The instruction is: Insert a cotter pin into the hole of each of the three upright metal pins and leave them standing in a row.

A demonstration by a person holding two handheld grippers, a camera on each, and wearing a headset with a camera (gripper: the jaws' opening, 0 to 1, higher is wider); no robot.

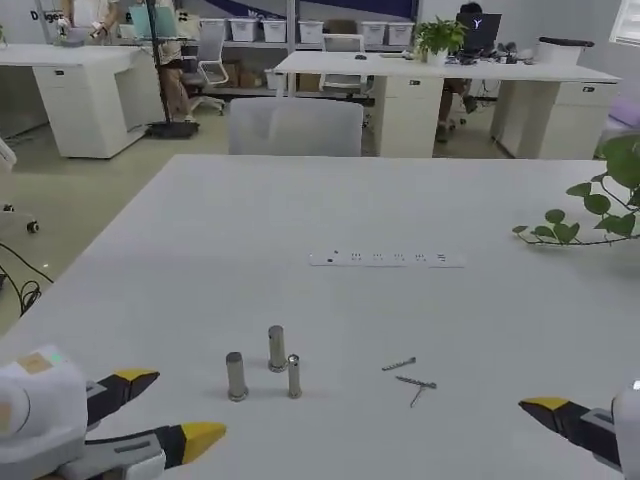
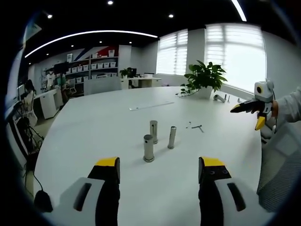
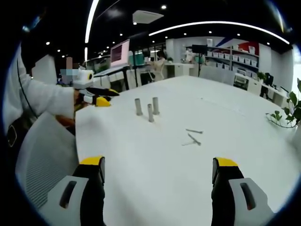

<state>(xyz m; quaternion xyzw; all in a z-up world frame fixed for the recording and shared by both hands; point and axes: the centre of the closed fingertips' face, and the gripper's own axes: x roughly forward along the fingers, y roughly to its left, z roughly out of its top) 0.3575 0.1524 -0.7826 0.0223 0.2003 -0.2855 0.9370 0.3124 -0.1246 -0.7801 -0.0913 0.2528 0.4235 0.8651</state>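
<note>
3 metal pins (image 1: pixel 277 348) stand up close together near the front of the white table (image 1: pixel 420 200), in a little bunch and not touching. 3 cotter pins (image 1: pixel 412 380) lie flat near them, on the right in the head view. The left gripper (image 2: pixel 160 162) has its jaws wide open and holds nothing. The right gripper (image 3: pixel 159 162) is wide open and empty too

A white Y-shaped mark (image 1: pixel 478 22) stands on the dark top of a person (image 1: pixel 470 35) seated far back. Dark wall lettering (image 1: pixel 38 15) at upper left is cut off and unreadable.
</note>
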